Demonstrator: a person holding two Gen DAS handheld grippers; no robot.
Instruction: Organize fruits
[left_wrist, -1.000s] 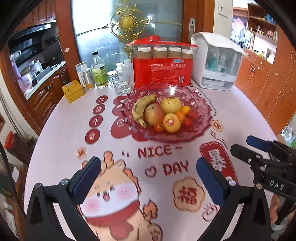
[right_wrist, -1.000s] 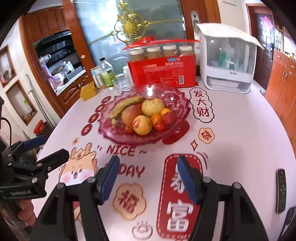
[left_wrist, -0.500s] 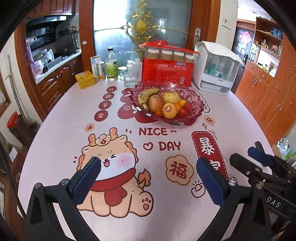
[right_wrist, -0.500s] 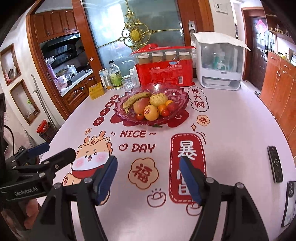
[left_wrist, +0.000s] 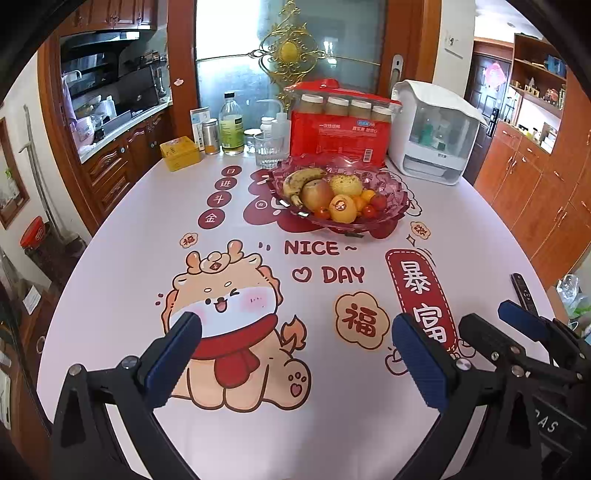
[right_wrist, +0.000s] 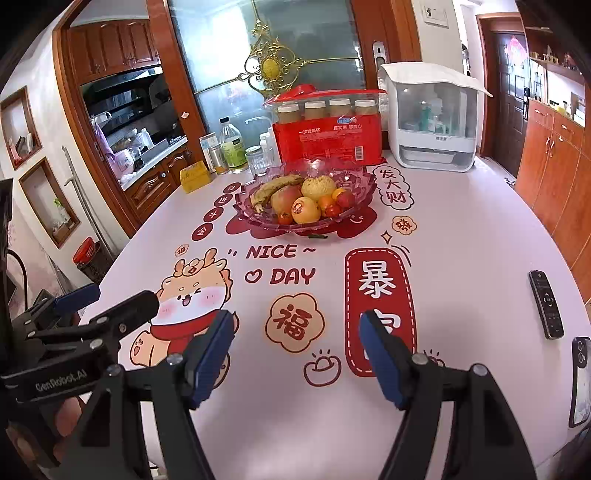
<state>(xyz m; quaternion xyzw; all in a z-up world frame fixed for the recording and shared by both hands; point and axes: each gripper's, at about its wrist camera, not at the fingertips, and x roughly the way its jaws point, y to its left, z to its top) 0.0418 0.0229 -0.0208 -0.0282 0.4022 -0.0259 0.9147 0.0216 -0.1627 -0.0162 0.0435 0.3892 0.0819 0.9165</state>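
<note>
- While neither pair grips anything, the left tongs (left_wrist: 295, 354) and the right tongs (right_wrist: 297, 356) both stand wide apart over the near edge of the table (left_wrist: 122, 258), side by side, with only printed cloth between the blue pads.
- Just right of the right tongs, near the table's edge, lie a remote control (right_wrist: 550, 303) and a phone (right_wrist: 580, 380); neither touches the fruit.
- Well ahead of both tongs, past the "NICE DAY" lettering, sits the glass fruit bowl (left_wrist: 391, 184), with all the fruit heaped inside it.
- At the front of the heap, nearest the tongs, is an orange (left_wrist: 342, 208): judged firm and round, likely to roll, best taken across its widest part.
- Small tomatoes (left_wrist: 368, 211) lie beside it: judged light, smooth and easily crushed, calling for a gentle close.
- Behind these rests an apple (left_wrist: 317, 192), probably the heaviest and stiffest piece, tolerant of a firm hold at mid-height.
- At the left rear lies a speckled banana (left_wrist: 301, 179): judged soft and bruisable, best held across the middle of its curve.
- Beyond the bowl stands a red carton of cups (left_wrist: 341, 138), close behind its rim, so a rearward reach risks contact; the bowl itself appears brittle.
</note>
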